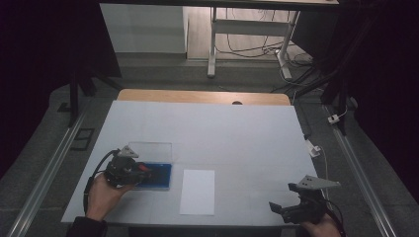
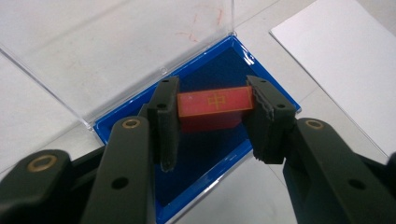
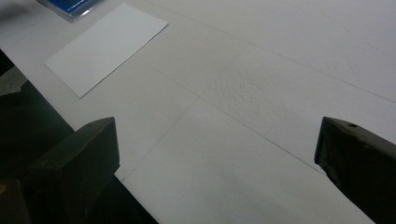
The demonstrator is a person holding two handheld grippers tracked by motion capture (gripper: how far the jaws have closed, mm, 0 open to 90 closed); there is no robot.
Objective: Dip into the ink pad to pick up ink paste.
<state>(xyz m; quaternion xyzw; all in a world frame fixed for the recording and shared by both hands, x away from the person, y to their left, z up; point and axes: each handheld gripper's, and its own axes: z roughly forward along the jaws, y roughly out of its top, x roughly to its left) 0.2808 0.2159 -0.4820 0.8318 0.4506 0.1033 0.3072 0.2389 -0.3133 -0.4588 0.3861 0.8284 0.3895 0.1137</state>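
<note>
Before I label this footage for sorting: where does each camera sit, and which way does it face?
High view: fixed above the person's side, looking forward and down on the table; both hands and forearms enter from below.
Left gripper view: rides the left gripper, looking down along its jaws at a red block in an open blue case.
Right gripper view: rides the right gripper, looking across bare table past its parted jaws.
Shared: all three show the white paper sheet.
</note>
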